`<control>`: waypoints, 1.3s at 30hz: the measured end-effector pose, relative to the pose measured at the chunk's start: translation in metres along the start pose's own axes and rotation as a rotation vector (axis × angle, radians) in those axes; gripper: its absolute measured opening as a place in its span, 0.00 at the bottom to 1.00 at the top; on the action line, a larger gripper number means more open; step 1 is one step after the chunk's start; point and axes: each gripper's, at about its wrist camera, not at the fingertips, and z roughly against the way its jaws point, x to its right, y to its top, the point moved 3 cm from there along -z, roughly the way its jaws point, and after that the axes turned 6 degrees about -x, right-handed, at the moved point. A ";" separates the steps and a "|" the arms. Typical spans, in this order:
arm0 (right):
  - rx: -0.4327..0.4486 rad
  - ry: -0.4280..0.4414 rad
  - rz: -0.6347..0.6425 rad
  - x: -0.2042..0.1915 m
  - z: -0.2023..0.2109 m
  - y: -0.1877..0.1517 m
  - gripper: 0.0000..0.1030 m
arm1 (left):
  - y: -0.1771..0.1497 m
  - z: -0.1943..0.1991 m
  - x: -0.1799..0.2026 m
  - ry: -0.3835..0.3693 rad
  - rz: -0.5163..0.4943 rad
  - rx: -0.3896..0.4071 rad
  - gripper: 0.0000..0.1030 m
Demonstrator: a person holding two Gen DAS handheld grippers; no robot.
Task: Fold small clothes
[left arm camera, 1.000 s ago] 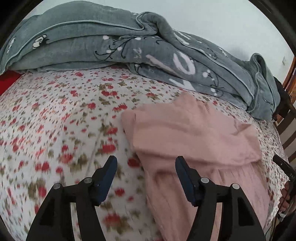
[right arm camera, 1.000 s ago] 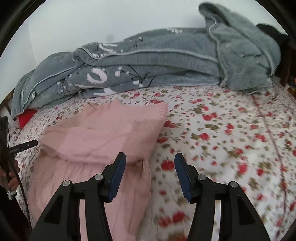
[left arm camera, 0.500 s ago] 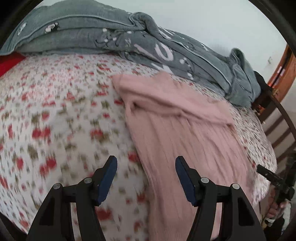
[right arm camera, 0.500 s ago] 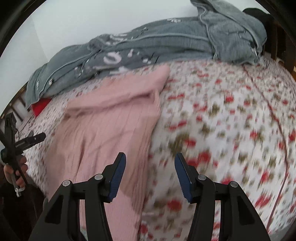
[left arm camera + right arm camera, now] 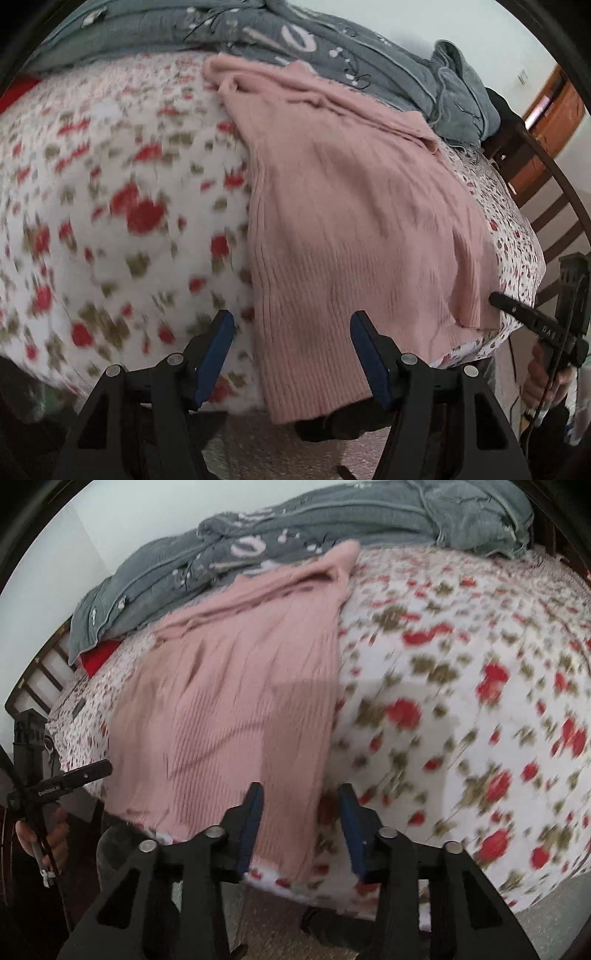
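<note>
While jaws close, right hand-held gripper [image 5: 301,821] straddles pink sweater [image 5: 229,716] hem

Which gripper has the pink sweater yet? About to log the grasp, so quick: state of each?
Left gripper: open, holding nothing; pink sweater hem lies between its fingers.
Right gripper: jaws closing over the sweater's hem corner, not yet gripping.

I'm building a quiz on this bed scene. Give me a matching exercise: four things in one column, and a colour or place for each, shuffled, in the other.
Things:
1. knit sweater
2. blanket
3. bedsheet
4. left gripper

Descriptions:
A. grey, bunched along the far side
B. white with red flowers
C. open, over the sweater's near hem
D. pink, spread flat

Pairs: 1-D, 2-A, 3-B, 4-C
</note>
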 end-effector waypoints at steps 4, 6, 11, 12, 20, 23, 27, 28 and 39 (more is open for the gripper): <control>-0.002 -0.002 -0.008 -0.007 -0.012 -0.003 0.32 | -0.004 -0.003 0.007 0.013 0.006 0.038 0.65; -0.006 -0.001 -0.008 -0.011 -0.014 -0.001 0.10 | -0.002 -0.005 0.011 0.024 0.006 0.027 0.62; 0.053 -0.012 0.061 -0.022 0.009 -0.004 0.05 | -0.001 0.001 0.006 0.056 -0.010 -0.014 0.07; 0.068 -0.011 0.060 -0.020 0.017 -0.004 0.05 | -0.001 0.006 0.004 0.051 -0.016 -0.003 0.07; 0.113 0.016 -0.023 0.002 0.045 -0.003 0.05 | -0.007 0.050 -0.016 -0.011 0.034 0.102 0.07; 0.126 0.022 -0.029 0.001 0.052 -0.005 0.05 | -0.008 0.061 -0.023 -0.028 0.065 0.121 0.07; 0.131 0.036 -0.050 0.004 0.055 -0.009 0.05 | -0.012 0.066 -0.031 -0.053 0.103 0.115 0.07; 0.129 0.044 -0.062 0.006 0.055 -0.011 0.05 | -0.013 0.068 -0.031 -0.041 0.107 0.118 0.03; 0.047 0.011 -0.027 0.000 0.036 -0.010 0.08 | -0.017 0.074 -0.020 -0.018 0.051 0.115 0.10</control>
